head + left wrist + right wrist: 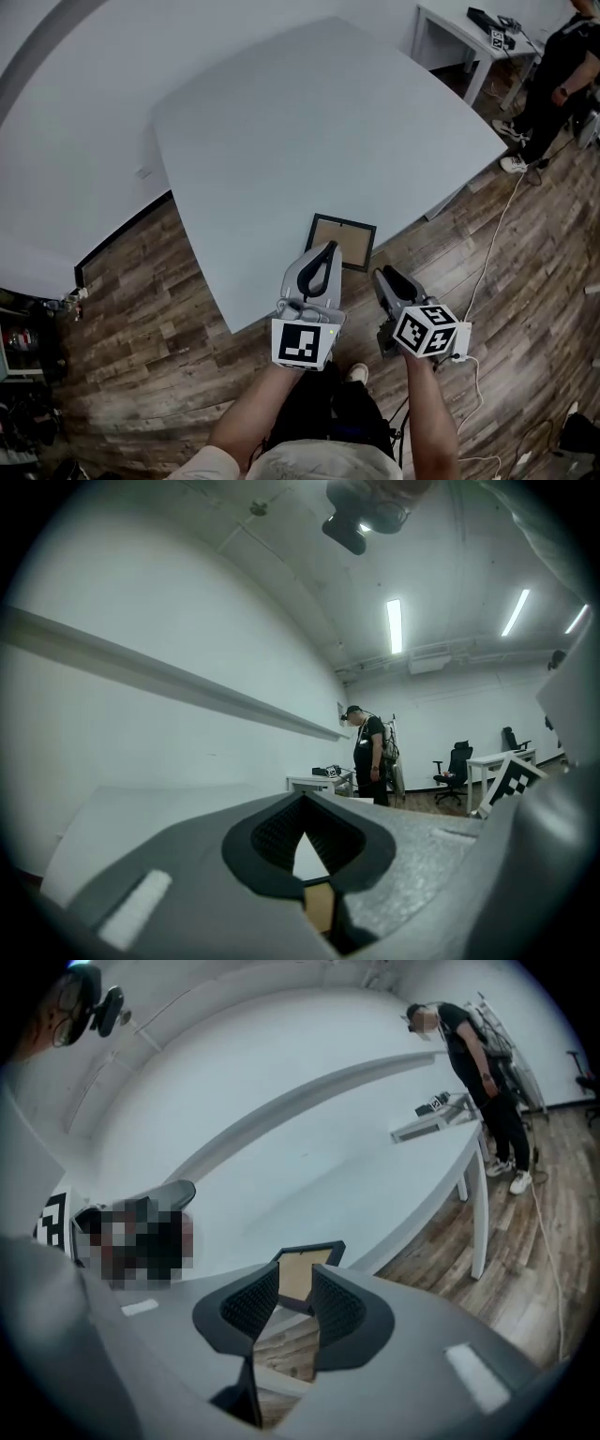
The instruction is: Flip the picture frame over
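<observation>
Dark wood-plank flooring (141,309) surrounds a large pale grey table with rounded corners (281,122). Off at the far right stand a small white desk (450,28) and a person in dark clothes (553,75). Both tools hang at the table's near edge. The left gripper (325,249) has its jaws brought together at the tips with nothing between them. The right gripper (386,275) keeps a narrow gap and is also empty, with the target showing through that gap in its own view. That target is a small rectangular picture frame with a thin black rim and a brown backing board facing up (345,239). It lies flat near the table's near edge, just ahead of the left tips. It is probably light and stiff, and likely to skate on the smooth top when nudged. If there is glass on the down-facing side, it should not be dropped or slapped over. Lying flat, it offers no underside to pinch. The best hold looks like the black rim at the edge nearest the person, perhaps after drawing it slightly past the table lip, with the other tool steadying the far side. The front face is hidden. In the head view the left gripper covers the frame's near-left corner, so I cannot tell whether they touch. Any hanger or stand on the back is too small to make out.
</observation>
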`<state>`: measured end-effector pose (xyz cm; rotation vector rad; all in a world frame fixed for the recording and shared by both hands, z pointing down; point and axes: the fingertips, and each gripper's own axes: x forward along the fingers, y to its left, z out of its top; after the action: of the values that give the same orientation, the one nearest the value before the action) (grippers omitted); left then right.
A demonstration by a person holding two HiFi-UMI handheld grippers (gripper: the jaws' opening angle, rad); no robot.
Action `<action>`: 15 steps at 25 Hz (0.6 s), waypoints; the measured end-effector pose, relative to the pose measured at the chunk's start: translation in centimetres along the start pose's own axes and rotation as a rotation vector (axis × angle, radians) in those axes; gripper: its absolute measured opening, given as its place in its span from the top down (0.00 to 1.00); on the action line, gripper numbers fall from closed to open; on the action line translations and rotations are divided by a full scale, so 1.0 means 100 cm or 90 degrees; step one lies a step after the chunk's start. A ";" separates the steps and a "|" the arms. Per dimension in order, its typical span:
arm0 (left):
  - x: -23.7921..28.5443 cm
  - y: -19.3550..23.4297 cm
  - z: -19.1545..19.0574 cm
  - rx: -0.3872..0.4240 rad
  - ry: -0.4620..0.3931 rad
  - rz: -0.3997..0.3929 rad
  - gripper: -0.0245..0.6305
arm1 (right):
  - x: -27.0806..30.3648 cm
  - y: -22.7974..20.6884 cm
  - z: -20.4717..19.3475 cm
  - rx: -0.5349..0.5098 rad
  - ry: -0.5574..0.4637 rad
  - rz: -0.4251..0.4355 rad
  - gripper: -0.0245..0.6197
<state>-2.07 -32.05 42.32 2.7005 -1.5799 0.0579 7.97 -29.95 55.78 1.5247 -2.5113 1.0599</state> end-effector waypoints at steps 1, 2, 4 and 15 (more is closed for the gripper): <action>0.000 0.001 -0.003 0.000 0.001 0.003 0.96 | 0.003 -0.004 -0.007 0.029 0.003 0.010 0.75; 0.000 0.002 -0.007 0.002 0.003 0.005 0.96 | 0.007 -0.007 -0.014 0.056 0.006 0.019 0.73; 0.000 0.003 -0.013 0.006 0.004 0.006 0.96 | 0.012 -0.014 -0.026 0.087 0.009 0.030 0.69; -0.002 0.003 -0.047 -0.003 0.027 0.008 0.96 | 0.041 -0.016 -0.034 0.344 -0.088 0.221 0.64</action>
<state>-2.59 -31.87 47.05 2.6673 -1.5837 0.1096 6.05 -31.69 60.72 1.3011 -2.8053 1.8674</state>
